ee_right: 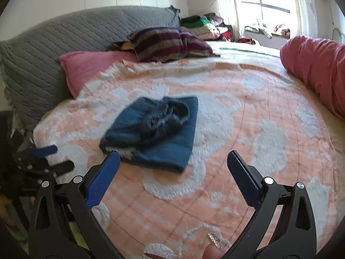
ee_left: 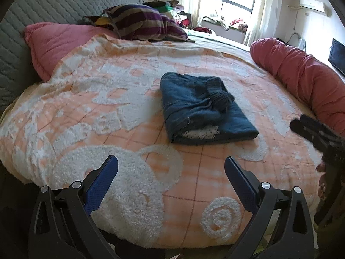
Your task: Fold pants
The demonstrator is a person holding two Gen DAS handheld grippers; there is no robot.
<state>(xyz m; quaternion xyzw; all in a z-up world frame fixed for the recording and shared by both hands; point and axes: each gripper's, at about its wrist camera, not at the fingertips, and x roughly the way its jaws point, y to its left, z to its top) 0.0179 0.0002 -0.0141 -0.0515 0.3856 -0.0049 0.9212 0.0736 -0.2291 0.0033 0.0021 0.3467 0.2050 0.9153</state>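
Folded pants (ee_left: 202,108) lie in a compact blue bundle on the middle of the orange-and-white blanket (ee_left: 107,99), both my tools held back from them and touching nothing. My left gripper (ee_left: 171,169) hangs over the near edge of the bed with its fingers spread wide and empty; my right gripper (ee_right: 173,164) does the same, its blue pads apart, the left pad (ee_right: 103,179) just short of the bundle's near corner in the right wrist view. The fabric looks like soft, fairly thick denim with a pale lining (ee_left: 200,134) showing at the open end, so I judge it floppy, moderately heavy for cloth and not slippery on this fuzzy cover. The bunched waistband (ee_left: 220,96) on top looks loose and likely to spill if lifted by one layer. If I must handle it again, I would pinch through all layers at the thick folded edge, one gripper at each end. The fold looks about finished.
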